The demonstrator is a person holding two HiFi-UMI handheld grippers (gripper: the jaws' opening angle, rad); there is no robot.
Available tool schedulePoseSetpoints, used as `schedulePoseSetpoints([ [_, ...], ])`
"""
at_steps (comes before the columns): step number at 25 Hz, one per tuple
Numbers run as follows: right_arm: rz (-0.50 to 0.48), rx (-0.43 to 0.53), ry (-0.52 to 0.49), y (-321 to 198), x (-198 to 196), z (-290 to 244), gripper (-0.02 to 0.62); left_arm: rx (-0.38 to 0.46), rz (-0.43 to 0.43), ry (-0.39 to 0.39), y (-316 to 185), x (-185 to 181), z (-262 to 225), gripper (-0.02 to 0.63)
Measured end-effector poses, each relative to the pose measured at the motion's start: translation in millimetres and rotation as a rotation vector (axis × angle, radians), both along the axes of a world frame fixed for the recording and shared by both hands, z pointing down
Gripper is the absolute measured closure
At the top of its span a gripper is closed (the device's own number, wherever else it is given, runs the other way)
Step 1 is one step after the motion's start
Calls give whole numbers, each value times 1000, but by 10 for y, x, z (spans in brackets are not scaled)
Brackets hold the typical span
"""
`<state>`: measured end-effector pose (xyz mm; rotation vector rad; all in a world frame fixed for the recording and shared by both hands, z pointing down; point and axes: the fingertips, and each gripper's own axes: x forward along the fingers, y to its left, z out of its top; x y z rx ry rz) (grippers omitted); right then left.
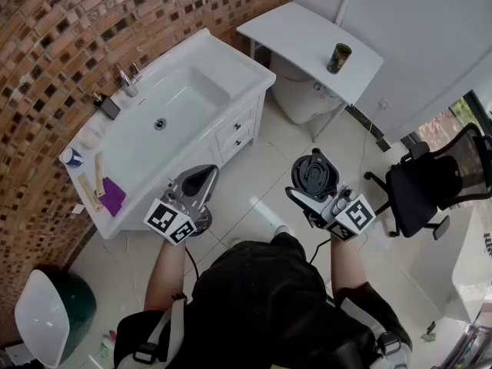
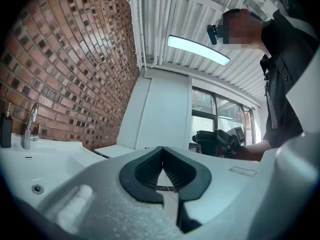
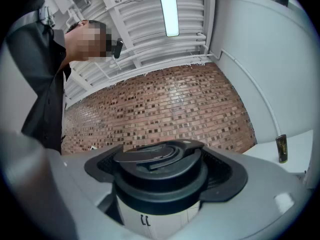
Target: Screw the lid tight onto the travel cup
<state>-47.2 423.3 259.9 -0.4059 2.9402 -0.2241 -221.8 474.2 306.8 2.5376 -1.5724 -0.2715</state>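
Note:
The travel cup has a white body (image 3: 152, 218) and a black lid (image 3: 159, 170) on top. My right gripper (image 3: 162, 176) is shut on it, the dark pads (image 3: 227, 170) against both sides just under the lid's top. In the head view the right gripper (image 1: 315, 184) holds the cup upright in front of the person, the lid (image 1: 314, 174) facing up. My left gripper (image 1: 201, 181) is raised to the left of it, a hand's width away. In the left gripper view its jaws (image 2: 163, 173) are shut with nothing between them, and the cup (image 2: 216, 143) shows beyond.
A white sink vanity (image 1: 231, 75) with a tap (image 1: 127, 76) stands against the brick wall at the left. A white table (image 1: 304, 37) carries a dark can (image 1: 339, 58). A black office chair (image 1: 430, 183) is at the right, a green bin (image 1: 58, 314) at the lower left.

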Motion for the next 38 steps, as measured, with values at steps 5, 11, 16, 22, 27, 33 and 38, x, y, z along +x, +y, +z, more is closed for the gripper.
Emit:
schedulePoseSetpoints([
  [5, 15, 22, -10, -187, 81, 69, 107, -4, 18, -29, -172, 93, 16, 603],
  [11, -1, 15, -9, -543, 326, 63, 107, 15, 25, -39, -595, 427, -76, 603],
  [16, 58, 27, -29, -814, 643, 46, 107, 34, 88, -54, -921, 751, -147, 603],
  [22, 189, 50, -36, -944, 1134, 137, 107, 36, 196, -66, -1234, 1112, -92, 604],
  [27, 289, 23, -38, -891, 1484, -11, 106, 43, 292, -64, -1438, 1483, -132, 603],
  [33, 397, 62, -10, -730, 1806, -41, 106, 58, 417, -46, -1551, 1841, -138, 603],
  [38, 470, 48, 24, -663, 2083, 40, 106, 32, 486, -33, -1654, 2153, 10, 603],
])
